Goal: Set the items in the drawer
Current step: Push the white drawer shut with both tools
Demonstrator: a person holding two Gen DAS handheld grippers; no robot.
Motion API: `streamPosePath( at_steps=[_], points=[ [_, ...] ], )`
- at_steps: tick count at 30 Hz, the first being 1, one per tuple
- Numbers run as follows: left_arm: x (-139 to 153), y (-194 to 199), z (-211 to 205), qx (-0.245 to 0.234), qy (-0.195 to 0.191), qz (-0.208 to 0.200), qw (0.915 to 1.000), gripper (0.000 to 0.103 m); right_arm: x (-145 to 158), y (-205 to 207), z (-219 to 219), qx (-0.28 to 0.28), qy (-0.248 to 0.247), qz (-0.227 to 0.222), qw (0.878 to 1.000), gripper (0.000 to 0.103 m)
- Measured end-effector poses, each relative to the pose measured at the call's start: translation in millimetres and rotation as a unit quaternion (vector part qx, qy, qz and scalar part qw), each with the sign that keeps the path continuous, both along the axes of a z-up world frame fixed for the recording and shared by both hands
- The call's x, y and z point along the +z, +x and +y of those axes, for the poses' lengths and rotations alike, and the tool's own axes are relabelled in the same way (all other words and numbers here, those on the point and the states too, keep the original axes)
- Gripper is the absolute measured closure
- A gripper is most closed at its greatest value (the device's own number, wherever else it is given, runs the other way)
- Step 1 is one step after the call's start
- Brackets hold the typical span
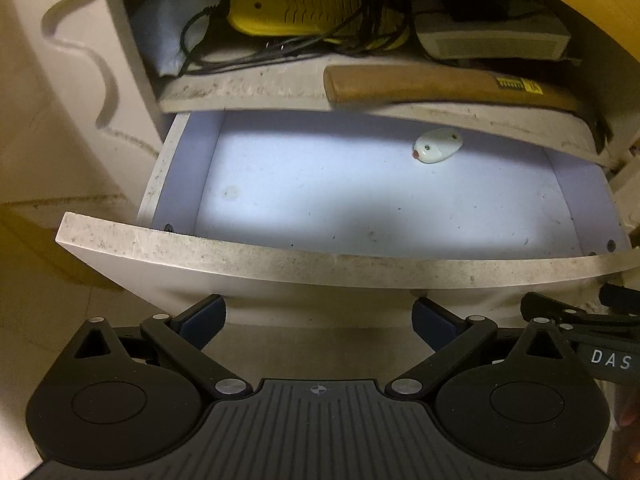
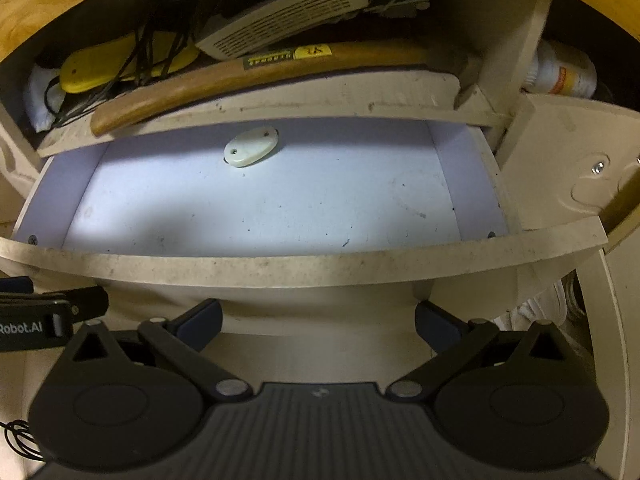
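The white drawer (image 1: 320, 266) stands pulled out, its pale lit floor showing; it also shows in the right wrist view (image 2: 304, 268). A small white oval piece (image 1: 437, 146) lies at the drawer's back, right of centre; in the right wrist view the oval piece (image 2: 251, 147) lies back and left of centre. My left gripper (image 1: 319, 318) is open and empty, just in front of the drawer's front panel. My right gripper (image 2: 319, 320) is open and empty, also just in front of the panel, to the right of the left one.
On the shelf above the drawer lie a wooden handle (image 1: 440, 86), a yellow ridged item (image 1: 296, 8) with black cables, a grey vented box (image 1: 492, 40) and a pale bag (image 1: 168, 28). A white bottle (image 2: 560, 72) lies in the compartment to the right.
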State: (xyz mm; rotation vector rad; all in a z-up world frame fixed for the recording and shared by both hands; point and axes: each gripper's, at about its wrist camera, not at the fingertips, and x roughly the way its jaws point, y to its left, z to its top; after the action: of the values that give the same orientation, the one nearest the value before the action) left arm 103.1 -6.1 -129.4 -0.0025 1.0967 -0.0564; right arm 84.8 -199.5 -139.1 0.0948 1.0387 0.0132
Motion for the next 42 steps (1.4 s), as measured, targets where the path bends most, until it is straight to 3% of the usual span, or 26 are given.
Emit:
streamPosePath(
  at_steps=[25,42],
  points=[
    [-3,98,-6,0.0,0.007,-0.014,0.9999,0.0,0,105,-1,-0.005,-0.013,-0.007,1.0,0.0],
    [-12,101,-4,0.001,-0.002,-0.005,1.0,0.0,-5,111,0,-0.006,-0.015,-0.004,1.0,0.0]
  ],
)
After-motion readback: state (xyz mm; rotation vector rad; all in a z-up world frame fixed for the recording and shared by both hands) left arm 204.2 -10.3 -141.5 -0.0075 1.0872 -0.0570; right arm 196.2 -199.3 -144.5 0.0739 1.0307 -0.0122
